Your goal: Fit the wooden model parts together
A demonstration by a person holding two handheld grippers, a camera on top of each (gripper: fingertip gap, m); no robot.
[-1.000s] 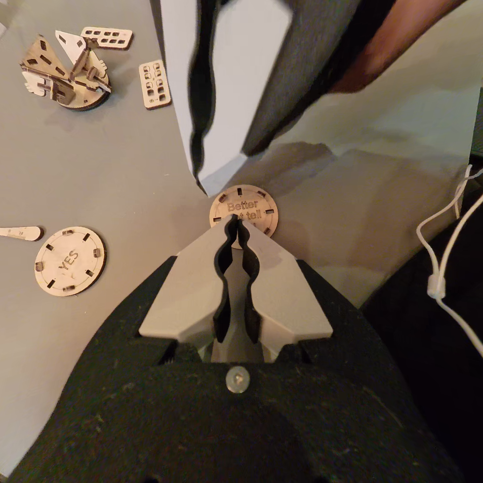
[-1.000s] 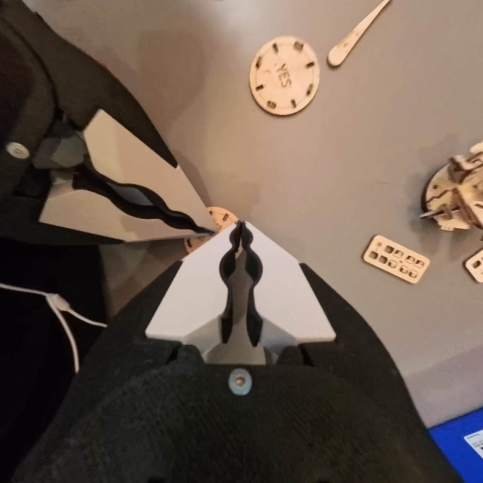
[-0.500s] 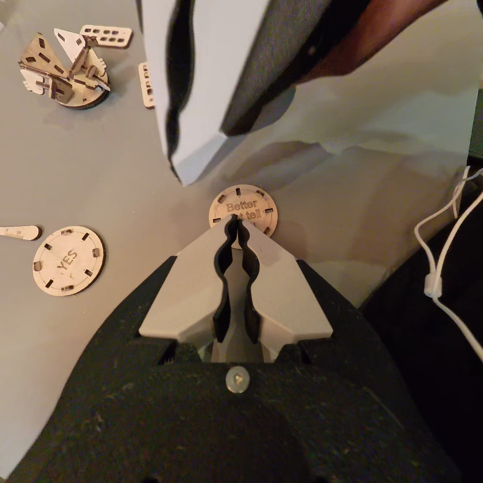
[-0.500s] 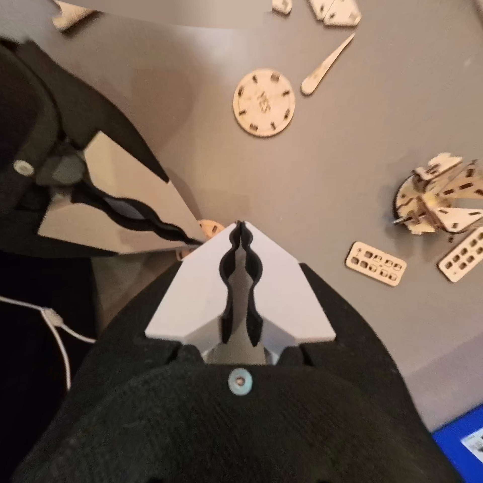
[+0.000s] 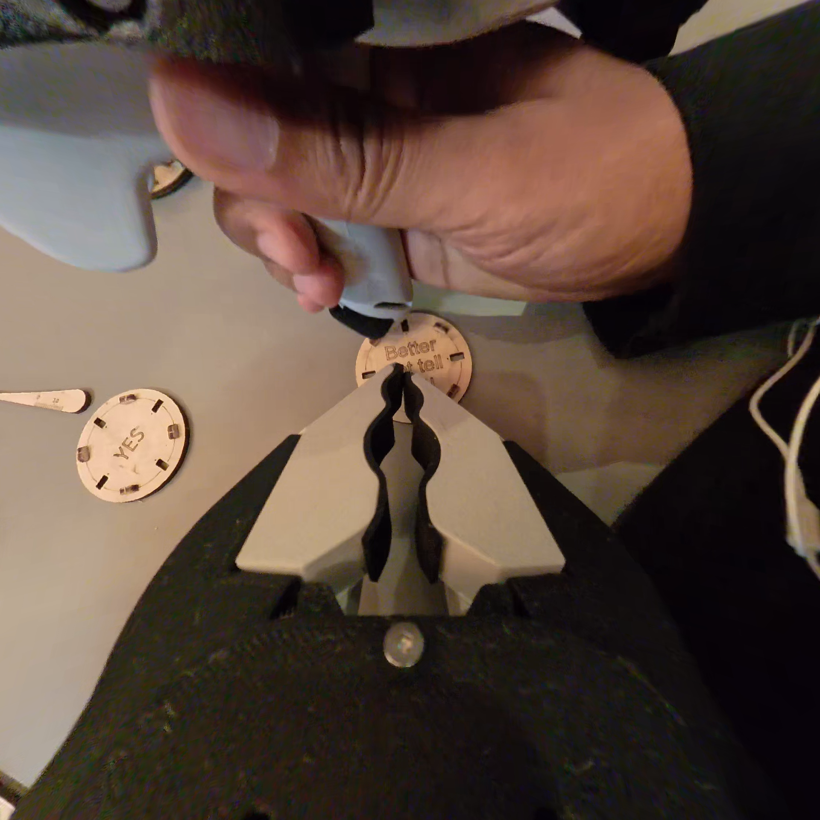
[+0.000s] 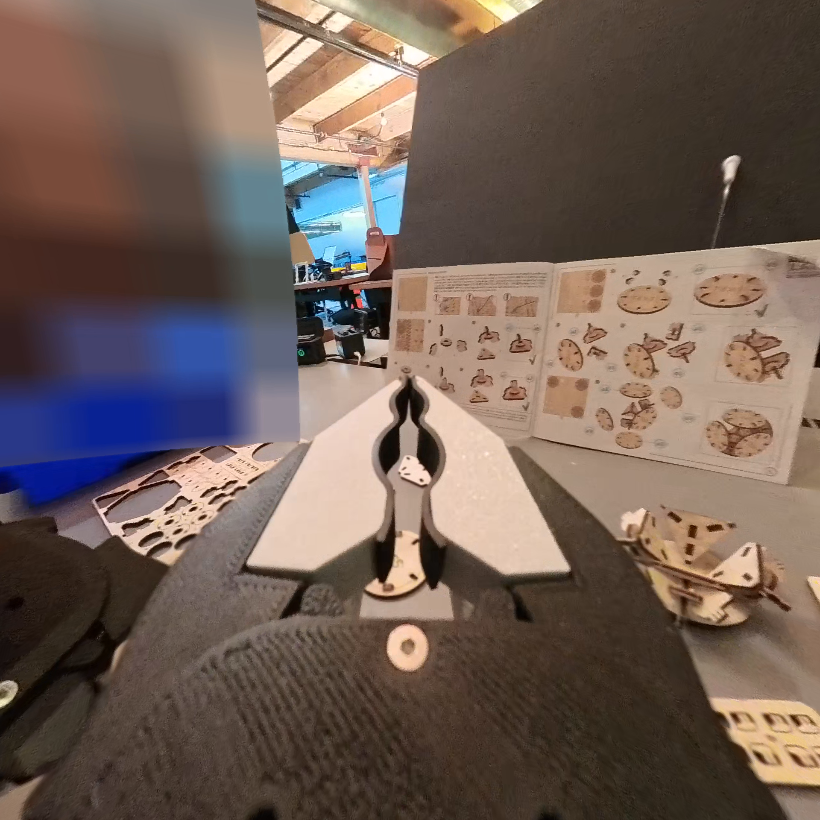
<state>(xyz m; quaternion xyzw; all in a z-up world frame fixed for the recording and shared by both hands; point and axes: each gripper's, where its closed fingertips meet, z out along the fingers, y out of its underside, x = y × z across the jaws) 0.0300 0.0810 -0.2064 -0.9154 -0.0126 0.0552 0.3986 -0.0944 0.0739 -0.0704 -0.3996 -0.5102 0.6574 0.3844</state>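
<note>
In the left wrist view my left gripper (image 5: 401, 373) is shut with nothing between its pads. Its tips rest over a round wooden disc with engraved writing (image 5: 437, 350) that lies flat on the grey table (image 5: 230, 337). A hand (image 5: 443, 177) holding the right gripper's grey handle (image 5: 372, 270) hangs just above that disc. In the right wrist view my right gripper (image 6: 409, 379) is shut and bare. It is held up level over the table, facing an open instruction booklet (image 6: 621, 355).
A second engraved disc (image 5: 132, 446) and a wooden pointer piece (image 5: 49, 400) lie left of the left gripper. A white cable (image 5: 790, 443) hangs at the right. A part-built wooden model (image 6: 692, 572), a punched plywood sheet (image 6: 177, 501) and a slotted wooden plate (image 6: 776, 741) lie around the right gripper. My right fingertips sit around 20 cm from my left ones. From either gripper's tips it is about 15 cm to the wooden pointer piece (image 5: 49, 400).
The right gripper has lifted away from the engraved disc and tilted up to face the booklet, still shut. Its hand now fills the top of the left wrist view. The left gripper has stayed put.
</note>
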